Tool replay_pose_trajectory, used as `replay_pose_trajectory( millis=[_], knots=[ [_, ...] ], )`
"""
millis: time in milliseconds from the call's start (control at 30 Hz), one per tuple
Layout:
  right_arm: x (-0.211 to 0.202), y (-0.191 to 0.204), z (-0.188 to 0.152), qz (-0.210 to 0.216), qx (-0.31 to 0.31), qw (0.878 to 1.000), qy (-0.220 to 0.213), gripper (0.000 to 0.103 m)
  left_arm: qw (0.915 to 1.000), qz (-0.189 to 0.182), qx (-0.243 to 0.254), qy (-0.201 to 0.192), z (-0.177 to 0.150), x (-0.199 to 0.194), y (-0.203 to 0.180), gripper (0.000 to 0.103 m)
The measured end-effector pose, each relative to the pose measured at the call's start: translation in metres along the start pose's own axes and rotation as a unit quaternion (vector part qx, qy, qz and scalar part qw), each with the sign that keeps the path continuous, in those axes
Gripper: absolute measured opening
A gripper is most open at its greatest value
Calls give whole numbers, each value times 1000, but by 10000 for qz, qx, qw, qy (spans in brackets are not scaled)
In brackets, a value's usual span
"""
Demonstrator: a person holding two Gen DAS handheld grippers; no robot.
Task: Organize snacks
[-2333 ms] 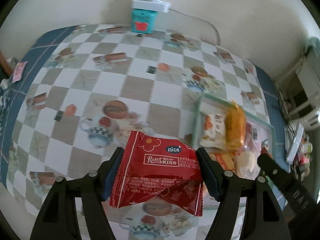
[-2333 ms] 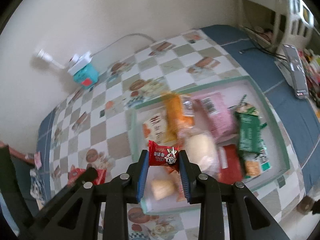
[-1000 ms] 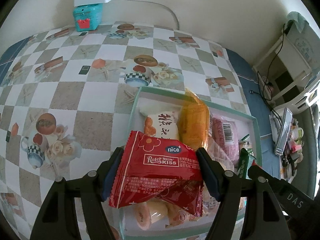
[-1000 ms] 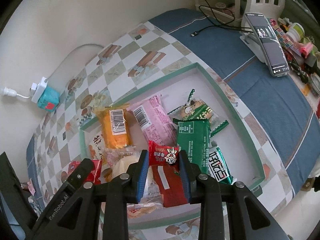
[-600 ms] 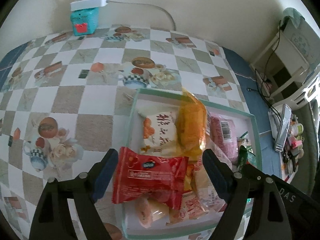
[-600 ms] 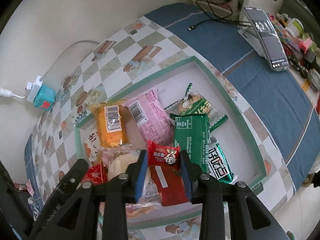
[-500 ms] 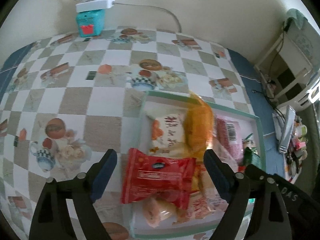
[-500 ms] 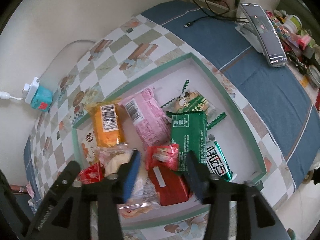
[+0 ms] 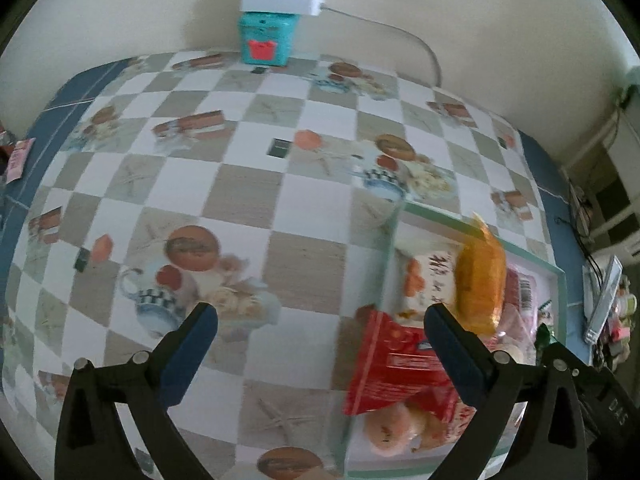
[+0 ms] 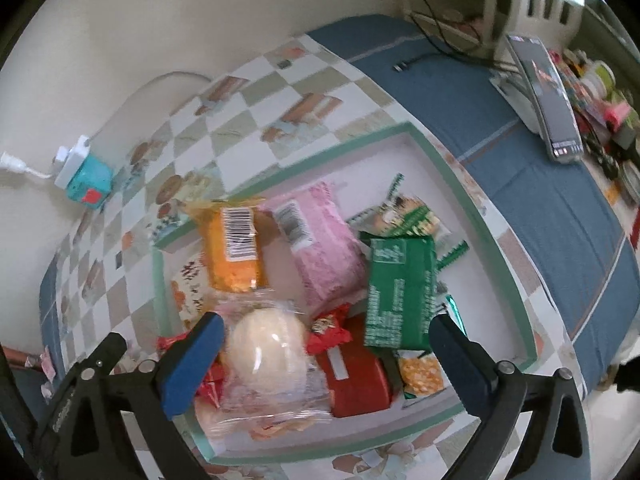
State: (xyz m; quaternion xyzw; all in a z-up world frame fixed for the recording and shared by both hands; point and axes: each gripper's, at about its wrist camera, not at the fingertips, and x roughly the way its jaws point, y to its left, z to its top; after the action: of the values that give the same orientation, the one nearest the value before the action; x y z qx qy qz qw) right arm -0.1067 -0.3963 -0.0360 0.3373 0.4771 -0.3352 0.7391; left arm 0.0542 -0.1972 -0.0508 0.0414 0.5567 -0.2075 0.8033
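Note:
A green-rimmed white tray (image 10: 496,240) holds several snack packets: orange (image 10: 236,252), pink (image 10: 320,248), green (image 10: 400,288), a round bun in clear wrap (image 10: 266,346). The small red candy (image 10: 328,332) lies loose among them. The big red Kiss packet (image 9: 394,364) lies at the tray's near left corner (image 9: 390,240). My left gripper (image 9: 320,344) is open and empty, over the tablecloth left of the tray. My right gripper (image 10: 326,356) is open and empty above the tray's near part.
A teal box with a white power strip (image 9: 266,36) stands at the wall. A phone on a stand (image 10: 548,100) and clutter sit on the blue cloth at the right. The checkered tablecloth (image 9: 240,196) spreads left of the tray.
Both grippers opened and dropped their packets into the tray. The left gripper has swung left, away from the tray; the right has opened wider and drawn back a little.

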Motion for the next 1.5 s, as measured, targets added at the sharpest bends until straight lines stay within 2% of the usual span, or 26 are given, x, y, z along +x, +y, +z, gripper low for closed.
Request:
replay_pose_trajectory(
  millis=[300, 467, 633, 833, 1100, 1200, 1400, 1500],
  knots=[
    [-20, 25, -15, -57, -482, 9983, -325, 103, 9985, 412, -227, -282, -6, -24, 22, 103],
    [-30, 38, -32, 23, -639, 9970, -444, 103, 9976, 450, -303, -433, -10, -44, 35, 103],
    [-40, 53, -53, 3, -965, 9937, -568, 103, 9959, 687, -239, -530, -23, -63, 43, 103],
    [-47, 60, -82, -62, -1269, 9896, -671, 103, 9951, 790, -196, -558, -46, -81, 54, 103],
    [-46, 63, -112, -77, -1493, 9870, -593, 103, 9941, 1003, -102, -395, -79, -83, 70, 103],
    [-46, 63, -120, -98, -1553, 9862, -565, 103, 9947, 966, -116, -340, -87, -86, 76, 103],
    [-50, 60, -123, -159, -1527, 9861, -627, 103, 9912, 1302, 13, -252, -99, -87, 79, 103],
    [-49, 62, -122, -181, -1545, 9860, -607, 103, 9910, 1335, -6, -88, -99, -82, 82, 103]
  ],
)
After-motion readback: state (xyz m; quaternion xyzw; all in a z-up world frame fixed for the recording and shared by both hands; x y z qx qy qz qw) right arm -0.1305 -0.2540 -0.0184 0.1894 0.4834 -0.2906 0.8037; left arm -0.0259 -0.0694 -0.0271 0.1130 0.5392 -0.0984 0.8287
